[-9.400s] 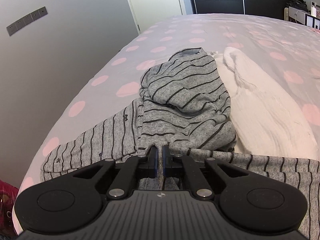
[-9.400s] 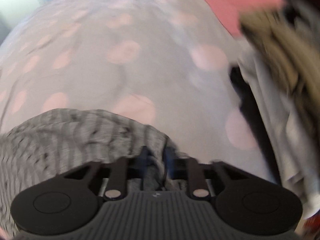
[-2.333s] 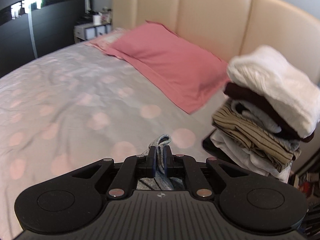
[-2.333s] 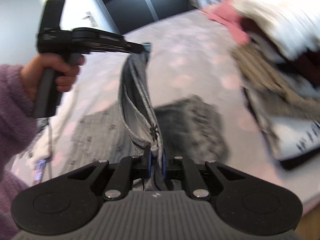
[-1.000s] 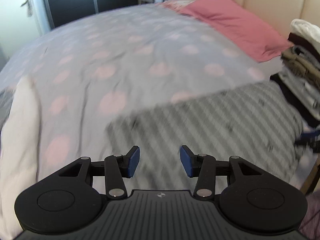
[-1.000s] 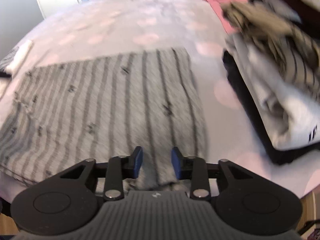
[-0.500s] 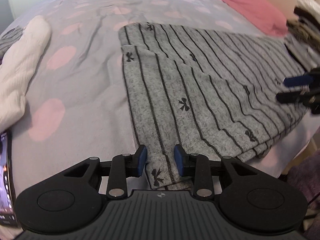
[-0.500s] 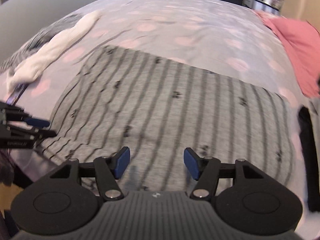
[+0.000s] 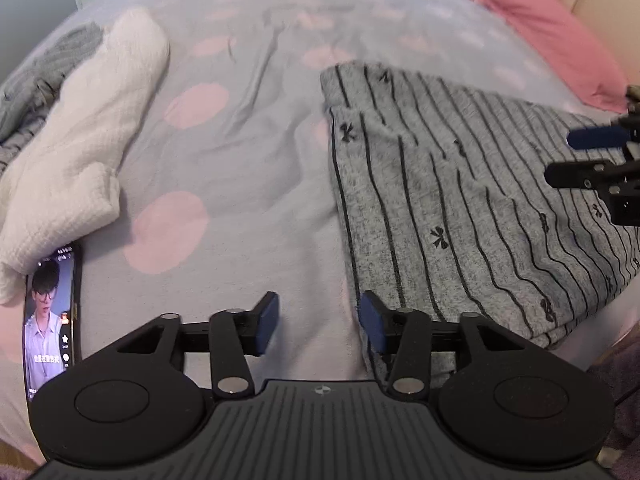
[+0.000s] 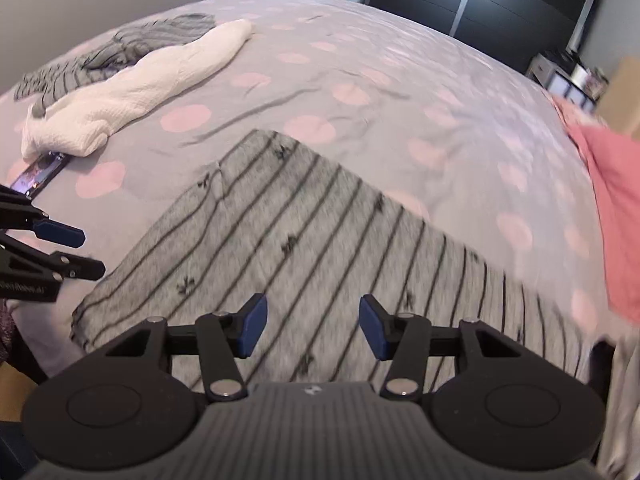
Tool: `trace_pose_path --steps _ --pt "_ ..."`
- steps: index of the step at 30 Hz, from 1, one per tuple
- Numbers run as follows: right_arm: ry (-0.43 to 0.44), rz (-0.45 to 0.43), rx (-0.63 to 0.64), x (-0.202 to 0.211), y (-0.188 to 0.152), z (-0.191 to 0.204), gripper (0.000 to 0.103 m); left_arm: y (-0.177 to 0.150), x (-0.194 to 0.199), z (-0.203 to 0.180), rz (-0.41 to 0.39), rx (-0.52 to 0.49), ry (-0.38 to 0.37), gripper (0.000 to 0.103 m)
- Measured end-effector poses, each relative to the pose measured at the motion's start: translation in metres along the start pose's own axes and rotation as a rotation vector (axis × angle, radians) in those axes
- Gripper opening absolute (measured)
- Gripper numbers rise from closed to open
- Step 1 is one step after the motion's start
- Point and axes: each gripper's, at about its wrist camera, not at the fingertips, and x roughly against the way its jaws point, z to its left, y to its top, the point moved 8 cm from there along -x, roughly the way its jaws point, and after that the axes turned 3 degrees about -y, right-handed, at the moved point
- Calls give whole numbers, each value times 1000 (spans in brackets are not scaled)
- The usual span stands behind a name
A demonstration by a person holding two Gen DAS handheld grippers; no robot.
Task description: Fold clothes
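Left gripper: my jaws stand wide apart, holding nothing, poised over the near left corner of the grey striped garment. Right gripper: also spread wide and empty, above that garment's near edge. Garment: I see it lying flat, folded, on the pink-dotted grey bedspread. Left of garment: white knit garment, phone with lit screen touching it. Beyond garment: pink pillow.
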Motion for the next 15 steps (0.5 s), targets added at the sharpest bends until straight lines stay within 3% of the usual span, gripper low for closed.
trace_pose_path --steps 9,15 --pt "18 144 189 -49 65 18 54 26 -25 14 164 99 -12 51" --pt "59 189 185 -87 114 29 52 32 -41 20 224 162 -24 55"
